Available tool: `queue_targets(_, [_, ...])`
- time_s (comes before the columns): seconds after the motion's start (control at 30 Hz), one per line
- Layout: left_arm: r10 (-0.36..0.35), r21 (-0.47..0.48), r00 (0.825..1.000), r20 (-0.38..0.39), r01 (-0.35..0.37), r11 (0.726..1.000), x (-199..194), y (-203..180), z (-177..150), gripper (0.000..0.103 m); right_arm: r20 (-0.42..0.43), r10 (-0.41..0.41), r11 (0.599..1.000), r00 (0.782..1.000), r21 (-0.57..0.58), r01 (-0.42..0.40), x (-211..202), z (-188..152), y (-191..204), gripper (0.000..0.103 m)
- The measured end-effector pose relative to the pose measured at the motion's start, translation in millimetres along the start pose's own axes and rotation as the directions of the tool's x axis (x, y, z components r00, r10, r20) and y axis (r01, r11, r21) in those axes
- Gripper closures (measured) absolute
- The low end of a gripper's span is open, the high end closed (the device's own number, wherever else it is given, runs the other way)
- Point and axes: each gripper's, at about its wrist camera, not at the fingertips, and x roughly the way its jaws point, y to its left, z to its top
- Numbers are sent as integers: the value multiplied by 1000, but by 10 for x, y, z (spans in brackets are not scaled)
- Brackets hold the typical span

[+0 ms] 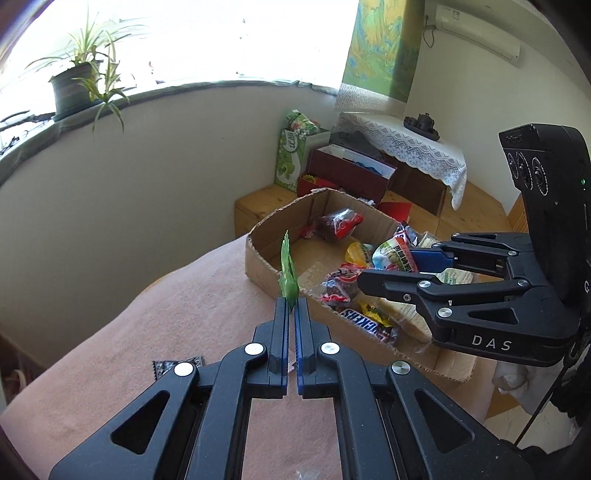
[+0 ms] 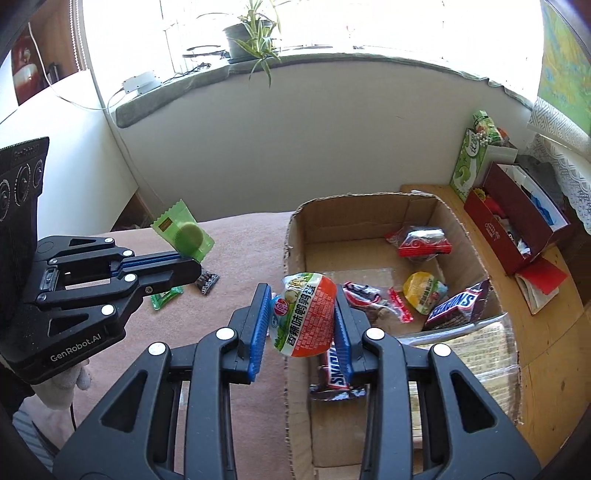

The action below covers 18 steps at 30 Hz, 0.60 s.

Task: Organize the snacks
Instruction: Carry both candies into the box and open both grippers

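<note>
My left gripper [image 1: 292, 304] is shut on a green snack packet [image 1: 287, 275] and holds it edge-up above the pink cloth, just left of the cardboard box [image 1: 258, 254]. In the right wrist view the packet [image 2: 183, 232] stands up from the left gripper [image 2: 188, 260]. My right gripper [image 2: 301, 314] is shut on an orange-and-green egg snack pack [image 2: 304, 315] over the box's near left wall [image 2: 295, 240]. It also shows in the left wrist view [image 1: 393, 254]. Inside the box lie Snickers bars [image 2: 458, 304], a red-and-black packet [image 2: 423, 242] and a yellow packet [image 2: 424, 291].
On the pink cloth [image 2: 236, 266] lie a small green packet [image 2: 166, 297] and a dark packet [image 2: 207, 281]. Right of the box are a wooden bench [image 2: 546, 325], a red box [image 2: 513, 221] and a green carton [image 2: 469, 162]. A windowsill with a potted plant [image 2: 251, 33] runs behind.
</note>
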Motion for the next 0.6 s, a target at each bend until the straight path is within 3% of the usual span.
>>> queue_targets(0.3, [-13, 32, 999, -30, 14, 999, 421, -271, 302, 101, 6, -49, 999, 999, 17, 49, -28, 59, -438, 70])
queue_targets(0.6, [-4, 55, 999, -53, 7, 998, 606, -429, 386, 101, 17, -63, 998, 998, 9, 63, -38, 59, -576, 70])
